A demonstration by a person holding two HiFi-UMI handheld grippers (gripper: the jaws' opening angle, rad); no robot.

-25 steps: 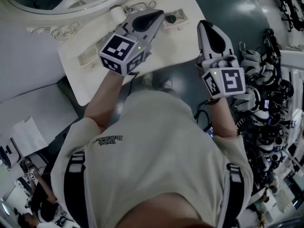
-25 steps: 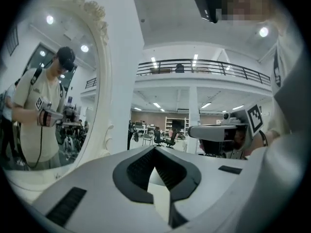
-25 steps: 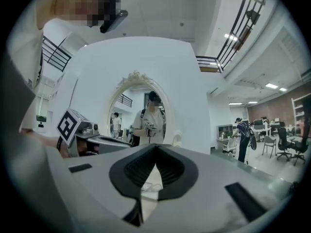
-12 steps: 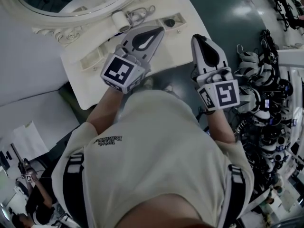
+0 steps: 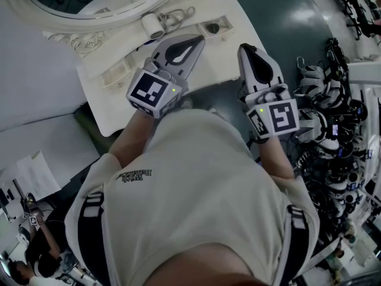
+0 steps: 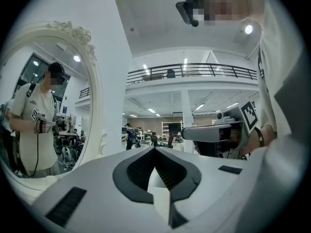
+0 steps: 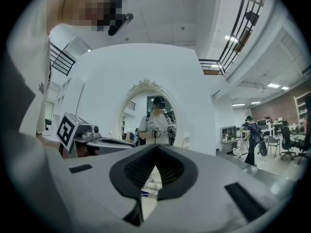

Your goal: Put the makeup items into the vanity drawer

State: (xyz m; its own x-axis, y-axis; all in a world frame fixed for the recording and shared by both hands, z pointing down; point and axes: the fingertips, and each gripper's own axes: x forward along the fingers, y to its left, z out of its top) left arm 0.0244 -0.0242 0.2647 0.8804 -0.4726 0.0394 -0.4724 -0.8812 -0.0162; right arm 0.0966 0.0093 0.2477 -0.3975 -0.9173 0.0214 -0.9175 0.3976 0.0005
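The white vanity top (image 5: 116, 109) lies at the upper left of the head view, under an oval mirror (image 5: 36, 18). On it sit a white cylindrical bottle (image 5: 150, 24), a wire-looped metal tool (image 5: 175, 15) and a small dark item (image 5: 212, 27) in a shallow recess. My left gripper (image 5: 196, 39) hovers level over the vanity's front part, jaws together and empty. My right gripper (image 5: 245, 47) hangs just off the vanity's right corner, also shut on nothing. No open drawer shows in any view. Each gripper view shows its own jaws meeting: left gripper (image 6: 155, 148), right gripper (image 7: 156, 147).
A rack crowded with dark gear and cables (image 5: 333, 118) stands close at the right. Dark green floor (image 5: 286, 16) lies beyond the vanity's right edge. Papers (image 5: 36, 168) lie at lower left. People walk about in the hall behind.
Both grippers have drawn back a little from the vanity top toward the person's body. Their jaws look the same as before.
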